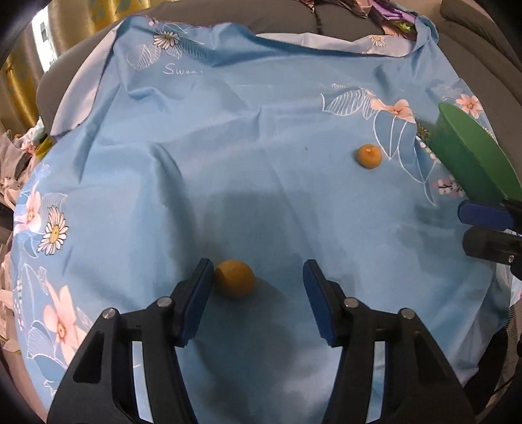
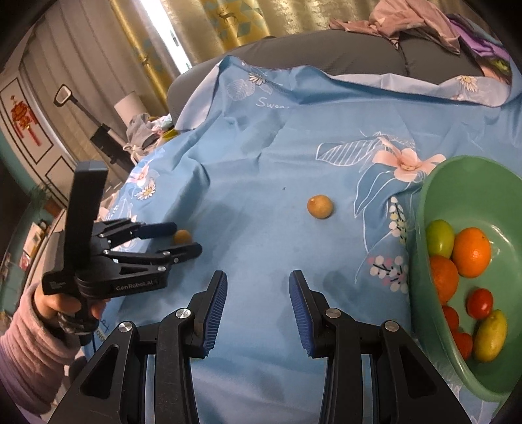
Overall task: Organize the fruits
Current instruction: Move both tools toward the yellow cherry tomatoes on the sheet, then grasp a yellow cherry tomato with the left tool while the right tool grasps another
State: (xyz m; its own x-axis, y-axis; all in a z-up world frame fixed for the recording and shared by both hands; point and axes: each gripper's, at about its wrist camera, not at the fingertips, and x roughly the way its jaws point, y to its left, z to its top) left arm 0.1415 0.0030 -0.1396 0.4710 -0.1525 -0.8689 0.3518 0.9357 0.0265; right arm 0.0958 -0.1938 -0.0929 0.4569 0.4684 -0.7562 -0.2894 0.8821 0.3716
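Fruit nearest the left gripper (image 1: 257, 283) is a small yellow-brown ball (image 1: 235, 278) lying on a blue flowered cloth (image 1: 261, 182). It sits between the gripper's blue pads, against the left-hand pad, with clear space to the other; the jaws stand partly open and do not clamp it. The person's left hand (image 2: 70, 305), in a pink sleeve (image 2: 29, 342), holds that gripper. The right gripper (image 2: 257, 303) hovers over bare cloth, jaws parted with nothing between them. Farther out, a second yellow-brown fruit (image 2: 320, 206) lies alone on the cloth. To its right a green bowl (image 2: 463, 182) holds oranges (image 2: 472, 251), a green fruit (image 2: 439, 237), a small red one (image 2: 479, 303) and a yellow-green one (image 2: 490, 336). Beyond the cloth lie grey cushions (image 2: 326, 53) and curtains (image 2: 235, 19).
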